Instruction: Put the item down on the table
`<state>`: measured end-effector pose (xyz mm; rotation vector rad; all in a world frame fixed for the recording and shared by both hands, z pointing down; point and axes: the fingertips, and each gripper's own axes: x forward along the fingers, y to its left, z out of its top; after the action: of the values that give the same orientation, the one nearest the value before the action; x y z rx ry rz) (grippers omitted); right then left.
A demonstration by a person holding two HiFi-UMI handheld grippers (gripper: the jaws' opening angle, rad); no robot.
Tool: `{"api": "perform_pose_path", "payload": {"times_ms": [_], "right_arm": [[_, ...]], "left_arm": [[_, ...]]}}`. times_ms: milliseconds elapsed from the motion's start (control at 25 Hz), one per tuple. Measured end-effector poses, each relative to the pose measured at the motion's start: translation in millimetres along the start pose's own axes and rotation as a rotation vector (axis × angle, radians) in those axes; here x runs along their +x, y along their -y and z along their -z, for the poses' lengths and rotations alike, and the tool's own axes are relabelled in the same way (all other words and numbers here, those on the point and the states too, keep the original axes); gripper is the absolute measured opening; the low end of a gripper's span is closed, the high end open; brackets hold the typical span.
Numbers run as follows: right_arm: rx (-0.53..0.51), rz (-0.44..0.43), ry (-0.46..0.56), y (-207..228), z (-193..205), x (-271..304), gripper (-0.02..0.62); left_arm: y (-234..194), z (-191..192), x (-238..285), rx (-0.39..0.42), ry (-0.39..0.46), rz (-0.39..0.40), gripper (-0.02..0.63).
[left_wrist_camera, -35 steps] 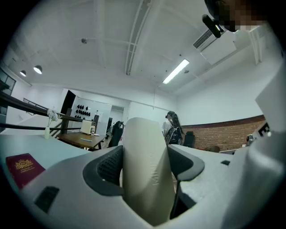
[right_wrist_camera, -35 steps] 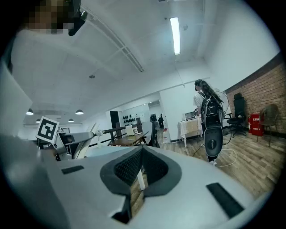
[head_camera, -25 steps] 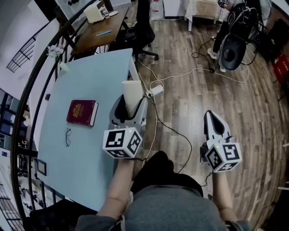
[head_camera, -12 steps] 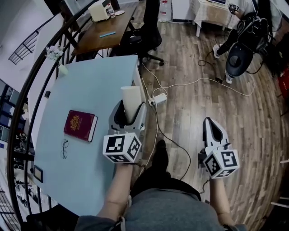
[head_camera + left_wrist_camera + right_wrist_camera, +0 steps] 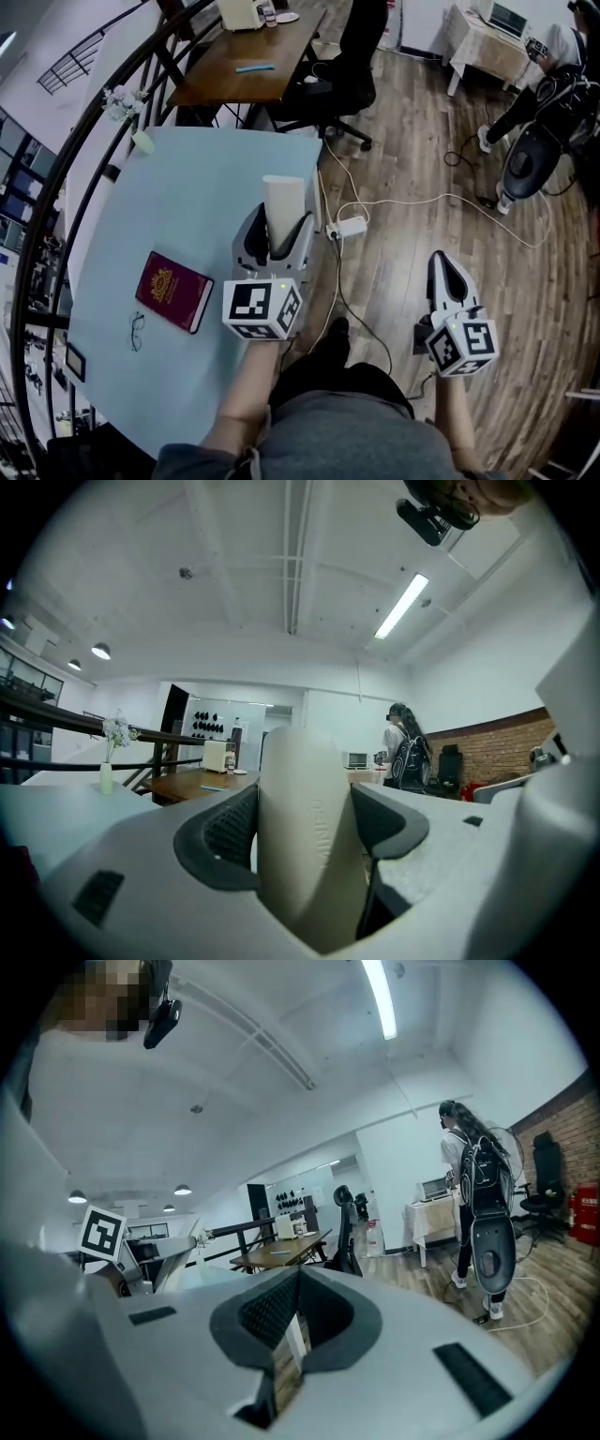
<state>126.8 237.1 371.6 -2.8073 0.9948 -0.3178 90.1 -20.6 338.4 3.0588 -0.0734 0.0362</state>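
Cream-coloured item (image 5: pixel 283 195) sits clamped between the jaws of the left gripper (image 5: pixel 282 223), standing out past the fingertips and away from the person. In the left gripper view the item (image 5: pixel 302 780) fills the gap of that gripper (image 5: pixel 309 825), with a dark ribbed pad pressed against each of its sides and faint raised lettering running down its face. It is held over the right part of the pale blue table (image 5: pixel 187 178), close to that table's edge. No view shows whether it touches the top.

The right gripper (image 5: pixel 444 270) is off to the side over the wooden floor (image 5: pixel 441 141), well apart from the table. Its own view shows the right gripper (image 5: pixel 296 1309) with jaws brought together and nothing between them.

On the table, left of the left gripper, lies a dark red book (image 5: pixel 174 291), with a pair of glasses (image 5: pixel 137 332) just beside it. Further off are a white cable (image 5: pixel 412 202) on the floor, a brown desk (image 5: pixel 248 70), a black chair (image 5: pixel 352 66), and a person with a backpack (image 5: pixel 473 1185).
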Motion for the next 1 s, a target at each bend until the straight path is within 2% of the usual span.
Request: {"api": "perform_pose_path", "payload": {"times_ms": [200,480,720,1000], "right_arm": [[-0.015,-0.082,-0.024,-14,-6,61,0.003],[-0.050,-0.287,-0.068,-47,-13,145,0.003],[-0.080,-0.545,-0.113,-89,-18,223,0.003],[-0.143,-0.856,-0.207,-141,-10,282,0.003]], "left_arm": [[-44,-3,17,-0.005,0.002,-0.091,0.311],[-96,1,20,-0.025,0.001,-0.281,0.311],[-137,5,9,-0.039,0.005,-0.532,0.311],[-158,17,-19,-0.107,0.000,-0.842,0.311]]}}
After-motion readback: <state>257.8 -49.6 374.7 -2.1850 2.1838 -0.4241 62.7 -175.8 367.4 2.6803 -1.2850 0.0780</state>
